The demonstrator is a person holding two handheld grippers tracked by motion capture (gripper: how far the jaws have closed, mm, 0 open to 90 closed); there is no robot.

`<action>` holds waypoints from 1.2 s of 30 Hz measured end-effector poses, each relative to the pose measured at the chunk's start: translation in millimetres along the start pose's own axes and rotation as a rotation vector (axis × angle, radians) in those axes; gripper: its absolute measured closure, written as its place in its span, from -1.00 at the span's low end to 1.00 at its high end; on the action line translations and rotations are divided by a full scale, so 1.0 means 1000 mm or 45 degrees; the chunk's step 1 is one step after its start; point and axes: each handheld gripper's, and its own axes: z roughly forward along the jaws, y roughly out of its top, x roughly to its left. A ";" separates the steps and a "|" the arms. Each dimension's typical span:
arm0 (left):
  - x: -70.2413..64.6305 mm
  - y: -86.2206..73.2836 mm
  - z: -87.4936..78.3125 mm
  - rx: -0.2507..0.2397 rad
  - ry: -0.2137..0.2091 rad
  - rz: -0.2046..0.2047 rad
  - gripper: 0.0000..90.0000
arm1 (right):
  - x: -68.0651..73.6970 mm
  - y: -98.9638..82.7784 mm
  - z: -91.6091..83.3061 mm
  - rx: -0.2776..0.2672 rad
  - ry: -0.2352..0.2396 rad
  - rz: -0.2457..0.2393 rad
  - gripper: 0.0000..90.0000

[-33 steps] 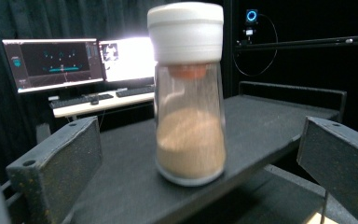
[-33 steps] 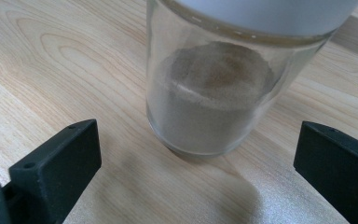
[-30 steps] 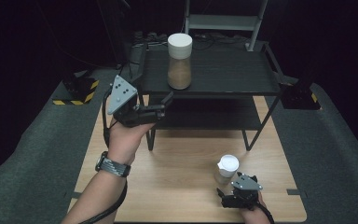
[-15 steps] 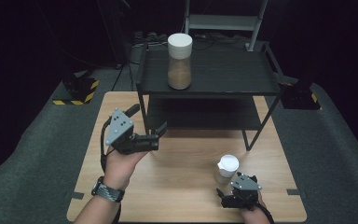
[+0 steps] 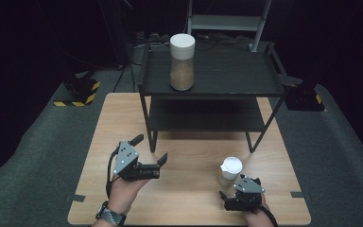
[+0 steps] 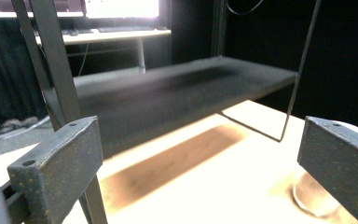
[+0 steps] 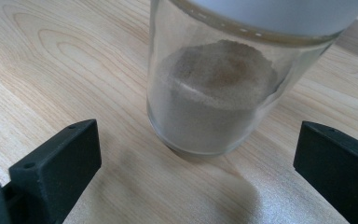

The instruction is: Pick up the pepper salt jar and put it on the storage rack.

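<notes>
The small clear glass jar with a white lid and brown powder inside (image 5: 229,172) stands on the light wooden surface (image 5: 189,198), just ahead of our right gripper (image 5: 229,197), whose jaws gape wide and empty. We judge an off-centre approach could nudge and topple it. Our left gripper (image 5: 150,149), jaws also wide and empty, hovers near the black metal shelf rack (image 5: 212,90), whose leg it could clip.

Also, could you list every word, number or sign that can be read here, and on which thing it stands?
None can be read.
Small jar: white lid and glass bear no label.
Tall jar on the shelf: no label visible.
Yellow-black hazard stripes on a floor base: a pattern, no words.
</notes>
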 end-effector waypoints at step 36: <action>-0.001 -0.075 0.011 0.430 0.034 0.087 -0.99 | 0.004 0.003 0.001 0.021 -0.028 0.013 -1.00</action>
